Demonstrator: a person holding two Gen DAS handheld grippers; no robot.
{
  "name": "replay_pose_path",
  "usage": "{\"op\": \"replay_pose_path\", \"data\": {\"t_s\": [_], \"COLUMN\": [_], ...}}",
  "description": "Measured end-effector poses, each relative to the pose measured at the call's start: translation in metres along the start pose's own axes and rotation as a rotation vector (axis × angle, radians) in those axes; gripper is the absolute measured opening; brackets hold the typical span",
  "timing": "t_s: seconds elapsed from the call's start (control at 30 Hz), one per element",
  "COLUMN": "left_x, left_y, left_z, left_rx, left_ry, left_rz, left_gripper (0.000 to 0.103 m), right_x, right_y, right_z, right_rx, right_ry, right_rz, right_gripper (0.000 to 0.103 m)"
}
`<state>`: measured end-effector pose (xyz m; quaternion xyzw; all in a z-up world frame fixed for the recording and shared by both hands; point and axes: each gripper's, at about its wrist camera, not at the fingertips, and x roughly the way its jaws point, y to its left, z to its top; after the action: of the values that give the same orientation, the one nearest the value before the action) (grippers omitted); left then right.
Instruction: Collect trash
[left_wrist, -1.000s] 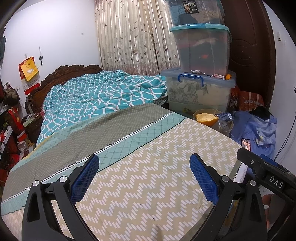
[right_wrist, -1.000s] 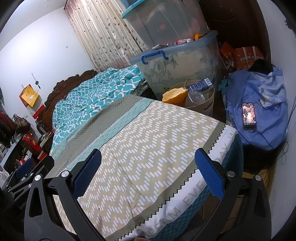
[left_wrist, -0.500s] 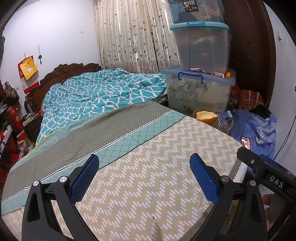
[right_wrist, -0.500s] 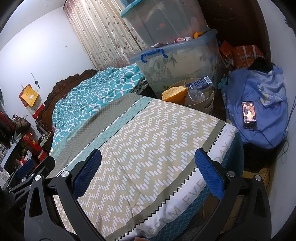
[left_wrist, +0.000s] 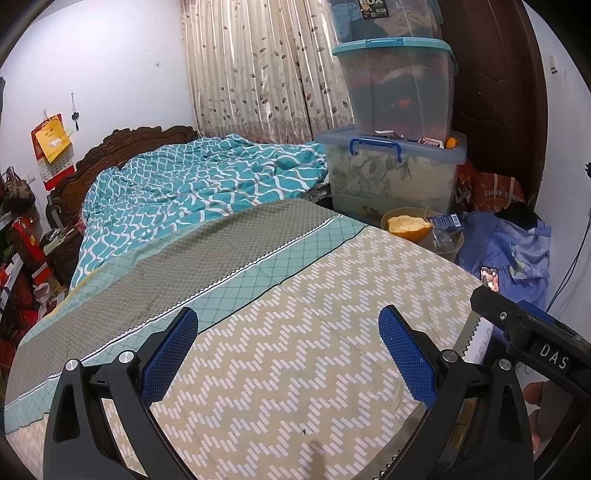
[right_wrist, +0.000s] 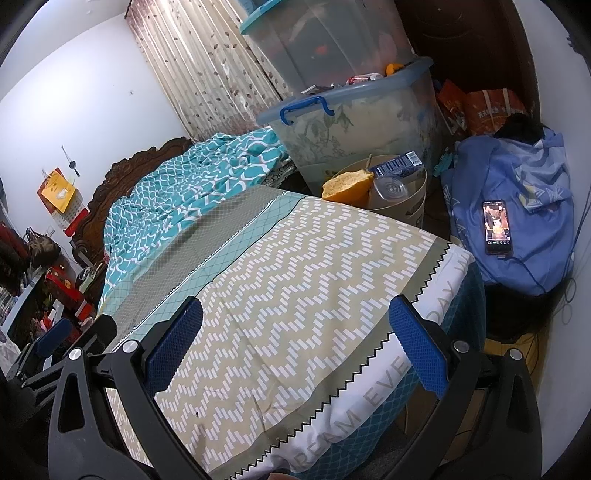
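Note:
A beige round bin (right_wrist: 415, 201) (left_wrist: 452, 247) stands on the floor past the bed's far corner. It holds an orange peel half (right_wrist: 347, 186) (left_wrist: 408, 227), a blue carton (right_wrist: 397, 164) (left_wrist: 445, 221) and a clear plastic bottle (right_wrist: 388, 190). My left gripper (left_wrist: 286, 350) hovers open over the zigzag bedspread (left_wrist: 314, 332), holding nothing. Over the bed's foot, my right gripper (right_wrist: 295, 343) is likewise open with nothing in it. The right gripper's body shows at the right edge of the left wrist view.
Stacked clear storage boxes (left_wrist: 395, 177) stand behind the bin by a dark door. A blue cloth heap (right_wrist: 517, 221) with a lit phone (right_wrist: 496, 227) lies right of the bin. A teal quilt (left_wrist: 192, 192) covers the head of the bed. Cluttered shelves (left_wrist: 18, 258) line the left.
Both grippers have drawn back a little from the bin, which looks smaller and farther now. Their jaws stay open and hold nothing.

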<state>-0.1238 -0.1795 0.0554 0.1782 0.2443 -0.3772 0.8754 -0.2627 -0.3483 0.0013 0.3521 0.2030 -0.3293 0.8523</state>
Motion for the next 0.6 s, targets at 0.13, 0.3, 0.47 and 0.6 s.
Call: {"op": "replay_pose_path", "data": {"t_s": [0.13, 0.3, 0.47, 0.6], "left_x": [0.0024, 0.0071, 0.0088, 0.0092], "left_y": [-0.0004, 0.0007, 0.0016, 0.0021], "left_z": [-0.0016, -0.0027, -0.0037, -0.0038], "left_rx": [0.007, 0.011, 0.018, 0.018], "left_ry": [0.012, 0.032, 0.041, 0.041], "left_rz": [0.003, 0.011, 0.013, 0.012], "left_gripper": [0.094, 0.094, 0.094, 0.095], "right_x": [-0.0002, -0.0014, -0.0023, -0.0034], "right_y": [-0.0001, -0.0027, -0.0030, -0.0010], "right_z": [0.0002, -0.0019, -0.0029, -0.0007], "right_rx": [0.001, 0.004, 0.001, -0.003], "right_ry": [0.001, -0.002, -0.002, -0.005], "right_rz": [-0.002, -0.009, -0.010, -0.013], "right_gripper": [0.100, 0.100, 0.100, 0.100]}}
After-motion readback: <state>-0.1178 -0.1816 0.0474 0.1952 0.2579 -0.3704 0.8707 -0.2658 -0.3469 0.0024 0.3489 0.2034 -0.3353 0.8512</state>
